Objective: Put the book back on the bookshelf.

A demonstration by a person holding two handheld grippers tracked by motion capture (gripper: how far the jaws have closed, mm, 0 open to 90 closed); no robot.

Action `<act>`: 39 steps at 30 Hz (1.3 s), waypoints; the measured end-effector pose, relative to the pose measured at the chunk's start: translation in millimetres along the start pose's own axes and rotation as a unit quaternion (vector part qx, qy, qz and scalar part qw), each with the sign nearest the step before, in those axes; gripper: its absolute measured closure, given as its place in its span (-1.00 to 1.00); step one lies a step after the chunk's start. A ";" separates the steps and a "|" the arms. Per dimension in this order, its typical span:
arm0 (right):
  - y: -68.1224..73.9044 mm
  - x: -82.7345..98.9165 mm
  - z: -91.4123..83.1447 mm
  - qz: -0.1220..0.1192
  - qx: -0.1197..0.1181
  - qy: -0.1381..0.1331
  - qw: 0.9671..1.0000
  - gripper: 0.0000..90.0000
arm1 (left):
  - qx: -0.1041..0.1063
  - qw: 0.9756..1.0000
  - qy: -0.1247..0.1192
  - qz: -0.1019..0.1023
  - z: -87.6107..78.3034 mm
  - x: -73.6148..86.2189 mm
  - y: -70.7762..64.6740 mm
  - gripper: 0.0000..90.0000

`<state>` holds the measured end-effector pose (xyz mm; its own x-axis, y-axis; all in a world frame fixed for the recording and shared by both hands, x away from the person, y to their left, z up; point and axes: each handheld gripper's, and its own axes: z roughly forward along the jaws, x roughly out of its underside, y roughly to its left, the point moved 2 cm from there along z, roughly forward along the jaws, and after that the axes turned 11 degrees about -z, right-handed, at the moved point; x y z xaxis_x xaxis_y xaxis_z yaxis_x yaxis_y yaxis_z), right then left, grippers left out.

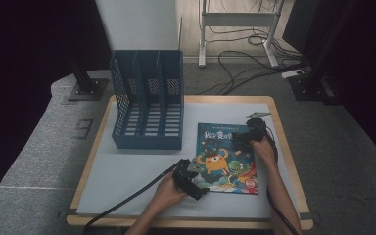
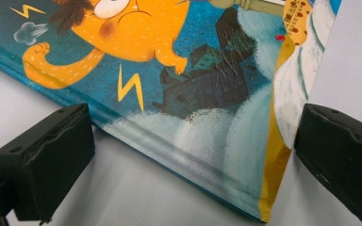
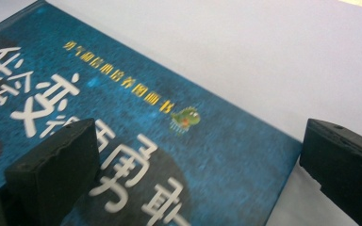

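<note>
A picture book (image 1: 226, 157) with a blue cover and an orange cartoon monster lies flat on the table's right half. My left gripper (image 1: 194, 184) is at the book's near left corner, open. In the left gripper view its jaws straddle that corner of the book (image 2: 184, 94), one on each side. My right gripper (image 1: 245, 138) is over the book's far right corner, open as well. In the right gripper view one jaw hangs above the cover (image 3: 136, 155) with white lettering, and the other is beyond the book's edge over the table.
A blue three-slot file rack (image 1: 148, 99) stands at the table's back left. The pale grey table top (image 1: 127, 176) has a wooden rim. Cables trail from both grippers toward the near edge. Stands and cords lie on the floor behind.
</note>
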<state>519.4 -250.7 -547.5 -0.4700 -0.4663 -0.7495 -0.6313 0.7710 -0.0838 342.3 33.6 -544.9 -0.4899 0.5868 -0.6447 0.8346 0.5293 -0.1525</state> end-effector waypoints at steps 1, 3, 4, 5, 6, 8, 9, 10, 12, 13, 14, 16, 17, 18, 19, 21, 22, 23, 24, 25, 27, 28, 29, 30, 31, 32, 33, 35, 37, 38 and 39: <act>-1.5 -0.8 1.2 -0.001 0.000 0.000 1.000 -1.00 | 0.000 1.000 0.000 0.000 0.0 0.0 0.1 -1.00; -2.9 -1.5 1.9 -0.001 -0.002 0.002 1.000 -1.00 | 0.000 1.000 0.000 -0.001 0.0 0.0 0.1 -1.00; -5.5 -2.8 4.0 0.002 -0.008 0.004 1.000 -1.00 | 0.000 1.000 0.000 -0.001 0.0 0.0 0.1 -1.00; -6.7 -3.2 5.2 0.005 -0.012 0.005 1.000 -1.00 | 0.000 1.000 0.000 -0.001 0.0 0.0 0.1 -1.00; -6.7 -3.2 5.2 0.005 -0.012 0.005 1.000 -1.00 | 0.001 1.000 0.000 -0.001 -0.1 0.0 0.2 -1.00; -8.0 -4.6 7.9 0.009 -0.020 0.006 1.000 -1.00 | 0.002 1.000 -0.001 -0.003 -0.1 0.0 0.5 -1.00; -8.0 -5.0 8.3 0.008 -0.021 0.006 1.000 -1.00 | 0.003 1.000 -0.001 -0.002 -0.1 0.0 0.5 -1.00; -8.0 -5.1 8.3 0.008 -0.021 0.006 1.000 -1.00 | 0.003 1.000 -0.001 -0.003 -0.1 0.1 0.5 -1.00; -8.0 -4.5 8.0 0.008 -0.021 0.006 1.000 -1.00 | 0.002 1.000 -0.001 -0.002 -0.1 0.0 0.5 -1.00; -8.0 -4.3 7.8 0.008 -0.022 0.006 1.000 -1.00 | 0.002 1.000 -0.001 -0.002 -0.1 0.0 0.5 -1.00; -8.0 -4.1 7.7 0.008 -0.022 0.005 1.000 -1.00 | 0.002 1.000 -0.001 -0.002 -0.1 0.0 0.5 -1.00; -7.8 -4.0 7.4 0.010 -0.022 0.006 1.000 -1.00 | 0.002 1.000 0.000 -0.002 -0.1 0.0 0.4 -1.00; -7.8 -4.0 7.4 0.010 -0.022 0.006 1.000 -1.00 | 0.002 1.000 -0.001 -0.001 -0.1 0.1 0.3 -1.00; -7.2 -3.8 7.3 0.010 -0.020 0.005 1.000 -1.00 | 0.001 1.000 -0.001 -0.001 -0.2 0.2 0.0 -1.00; -7.1 -3.8 7.2 0.010 -0.020 0.005 1.000 -1.00 | 0.001 1.000 -0.001 -0.001 -0.2 0.2 0.0 -1.00; -6.8 -3.6 7.0 0.010 -0.020 0.004 1.000 -1.00 | 0.002 1.000 -0.001 0.000 -0.6 0.5 -0.5 -1.00; -5.7 -2.9 6.1 0.009 -0.021 0.005 1.000 -1.00 | 0.002 1.000 0.000 0.001 -1.3 1.4 -1.7 -1.00; -5.7 -2.9 6.1 0.009 -0.021 0.005 1.000 -1.00 | 0.002 1.000 0.000 0.001 -1.3 1.4 -1.7 -1.00; -4.2 -2.0 4.7 0.009 -0.022 0.004 1.000 -1.00 | 0.002 1.000 -0.002 -0.002 -1.6 2.1 -3.1 -1.00; -4.2 -2.0 4.7 0.009 -0.022 0.004 1.000 -1.00 | 0.002 1.000 -0.001 -0.002 -1.9 2.6 -3.9 -1.00; -2.5 -0.7 3.1 0.006 -0.024 0.003 1.000 -1.00 | 0.002 1.000 0.002 0.000 -3.3 4.3 -6.0 -1.00; -0.1 0.8 1.0 0.004 -0.026 0.002 1.000 -1.00 | 0.001 1.000 0.004 -0.001 -4.8 6.1 -8.6 -1.00; -0.1 0.8 1.0 0.004 -0.026 0.002 1.000 -1.00 | 0.001 1.000 0.004 -0.001 -4.8 6.1 -8.6 -1.00; 1.0 1.5 0.1 0.004 -0.027 0.003 1.000 -1.00 | 0.001 1.000 0.007 0.000 -5.8 7.0 -10.1 -1.00; 2.8 2.6 -1.5 0.003 -0.026 0.003 1.000 -1.00 | 0.001 1.000 0.008 0.000 -6.4 7.5 -11.0 -1.00; 3.7 3.3 -2.3 0.002 -0.027 0.002 1.000 -1.00 | 0.001 1.000 0.011 0.001 -7.3 8.4 -12.4 -1.00; 5.6 4.4 -3.8 0.003 -0.027 0.001 1.000 -1.00 | 0.002 1.000 0.011 0.000 -7.9 9.2 -13.6 -1.00; 9.5 6.8 -7.1 0.002 -0.025 0.000 1.000 -1.00 | 0.002 1.000 0.012 0.002 -9.2 11.1 -15.5 -1.00; 12.3 8.7 -9.6 0.001 -0.026 0.000 1.000 -1.00 | 0.002 1.000 0.013 0.008 -11.5 15.0 -19.5 -1.00; 13.9 9.6 -10.9 0.000 -0.025 0.000 1.000 -1.00 | 0.002 1.000 0.012 0.008 -12.3 16.5 -21.3 -1.00; 15.6 10.5 -12.3 -0.001 -0.026 0.000 1.000 -1.00 | 0.002 1.000 0.012 0.008 -12.3 16.5 -21.3 -1.00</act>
<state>497.0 -248.9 -548.7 -0.4690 -0.4677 -0.7492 -0.6634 0.7465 -0.0508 313.3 39.5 -543.1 -0.4819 0.6107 -0.6283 0.8439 0.5165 -0.1453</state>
